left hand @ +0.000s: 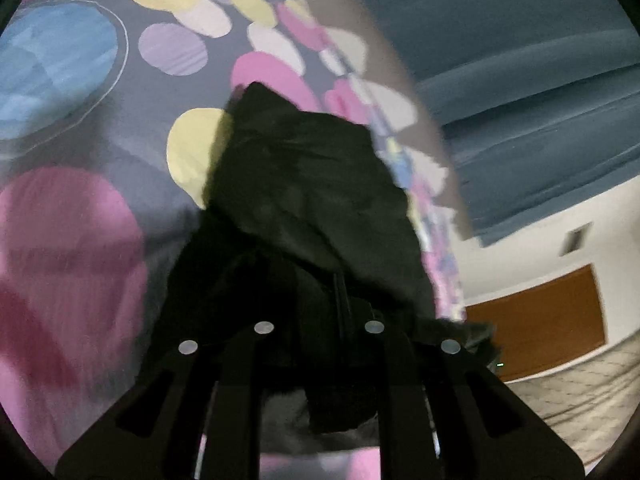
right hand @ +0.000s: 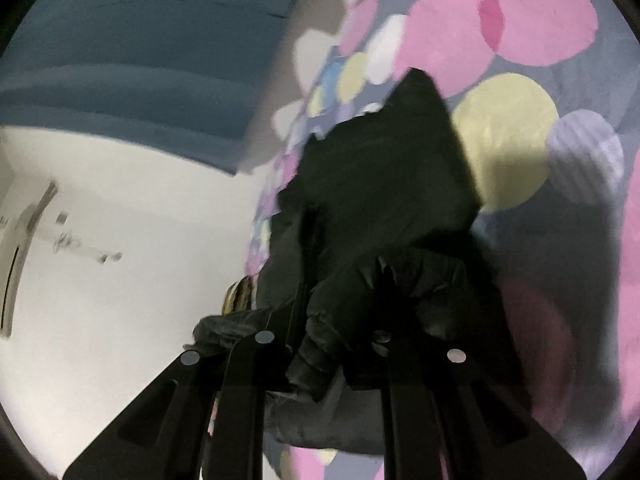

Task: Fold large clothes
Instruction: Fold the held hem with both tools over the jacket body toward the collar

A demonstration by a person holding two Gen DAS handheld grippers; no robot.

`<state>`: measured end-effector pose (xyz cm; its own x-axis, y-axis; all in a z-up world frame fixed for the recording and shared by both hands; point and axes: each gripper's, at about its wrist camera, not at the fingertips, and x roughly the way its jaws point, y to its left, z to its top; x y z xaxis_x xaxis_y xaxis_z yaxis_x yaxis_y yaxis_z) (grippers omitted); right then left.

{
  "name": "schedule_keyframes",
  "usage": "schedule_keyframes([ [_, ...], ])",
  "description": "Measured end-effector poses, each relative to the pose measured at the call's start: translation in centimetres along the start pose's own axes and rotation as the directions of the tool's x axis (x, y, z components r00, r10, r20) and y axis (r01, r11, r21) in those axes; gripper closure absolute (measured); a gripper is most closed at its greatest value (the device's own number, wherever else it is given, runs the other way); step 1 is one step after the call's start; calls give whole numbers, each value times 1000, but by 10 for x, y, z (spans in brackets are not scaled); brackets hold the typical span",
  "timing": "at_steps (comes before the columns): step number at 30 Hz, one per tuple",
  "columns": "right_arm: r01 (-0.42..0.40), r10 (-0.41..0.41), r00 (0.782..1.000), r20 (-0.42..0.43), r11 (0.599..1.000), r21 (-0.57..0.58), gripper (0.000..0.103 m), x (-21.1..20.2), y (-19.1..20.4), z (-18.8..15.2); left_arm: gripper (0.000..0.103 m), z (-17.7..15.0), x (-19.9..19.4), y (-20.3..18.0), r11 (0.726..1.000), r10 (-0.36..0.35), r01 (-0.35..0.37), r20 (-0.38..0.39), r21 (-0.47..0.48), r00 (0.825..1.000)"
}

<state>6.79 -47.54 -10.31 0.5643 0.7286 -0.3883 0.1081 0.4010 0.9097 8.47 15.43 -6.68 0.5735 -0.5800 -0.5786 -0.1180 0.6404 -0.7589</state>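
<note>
Fold step in hand: left claw [left hand: 320, 332] and right claw [right hand: 322, 342] each clenched on black garment [left hand: 312, 184], lifted above the patterned bed cover [left hand: 80, 120]; next, lay the carried edge flat and aligned.

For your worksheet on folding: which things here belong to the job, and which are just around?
Job: black garment; left tool and right tool, both shut on it.
Around: spotted bedcover; blue curtain; white wall; brown panel.
</note>
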Motion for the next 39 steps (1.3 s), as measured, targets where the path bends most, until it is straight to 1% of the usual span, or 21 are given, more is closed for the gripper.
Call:
schedule_keyframes([
  [3,50,-49,999,-18,998,48,89,19,-18,10,91,8,26,14,999,35,-36,-28,-24,999],
  [7,52,-50,998,-25,995,83,89,30,-33,15,91,12,40,22,999,37,-38,-35,-22,999],
  [12,33,-30,999,-34,997,76,88,23,-31,13,90,14,30,10,998,26,-23,-47,65,999],
  [14,12,-9,999,-38,996,89,86,20,-31,13,86,12,18,6,997,-6,9,-38,79,999],
  [15,3,1,999,-39,995,98,85,20,-32,15,81,12,12,5,996,-22,25,-35,82,999],
  [17,-17,22,999,-38,994,107,79,16,-33,15,75,12,-1,2,994,-65,67,-29,84,997],
  [18,-20,24,999,-38,994,106,77,15,-32,16,71,12,-7,0,993,-80,82,-29,89,996],
  [20,-28,32,999,-39,994,106,73,12,-31,16,68,12,-21,-3,988,-108,110,-24,108,994],
  [21,-34,38,999,-37,994,106,71,10,-30,16,64,13,-23,-4,986,-118,120,-23,111,993],
  [22,-39,43,999,-33,994,106,67,9,-30,16,60,14,-27,-4,985,-132,134,-20,111,991],
  [24,-40,42,999,-18,994,98,54,5,-28,17,56,18,-35,-1,981,-174,174,-9,87,985],
  [26,-36,36,999,-5,995,95,50,1,-27,19,55,22,-39,4,974,-224,224,1,44,975],
  [28,-37,36,999,11,995,98,45,-5,-26,19,55,24,-43,6,971,-239,238,20,33,971],
  [29,-41,38,999,25,995,91,40,-10,-25,20,54,24,-46,7,971,-237,236,35,41,971],
  [30,-42,40,999,35,996,80,39,-14,-24,20,52,24,-50,7,971,-235,232,51,49,971],
  [31,-41,39,998,42,997,62,38,-20,-22,20,46,23,-58,9,972,-231,226,88,61,969],
  [33,-33,31,998,49,999,29,36,-26,-18,21,42,24,-68,12,971,-236,228,133,72,963],
  [35,-19,20,998,56,1000,-14,35,-33,-16,22,39,24,-76,17,969,-243,233,154,79,958],
  [37,-4,8,998,59,998,-56,34,-35,-13,23,37,24,-75,17,976,-201,186,141,111,969],
  [38,12,-7,998,61,996,-92,33,-35,-10,24,37,22,-71,15,979,-155,136,126,153,980],
  [39,29,-22,998,58,992,-125,31,-34,-7,25,37,20,-67,12,978,-122,99,117,185,986],
])
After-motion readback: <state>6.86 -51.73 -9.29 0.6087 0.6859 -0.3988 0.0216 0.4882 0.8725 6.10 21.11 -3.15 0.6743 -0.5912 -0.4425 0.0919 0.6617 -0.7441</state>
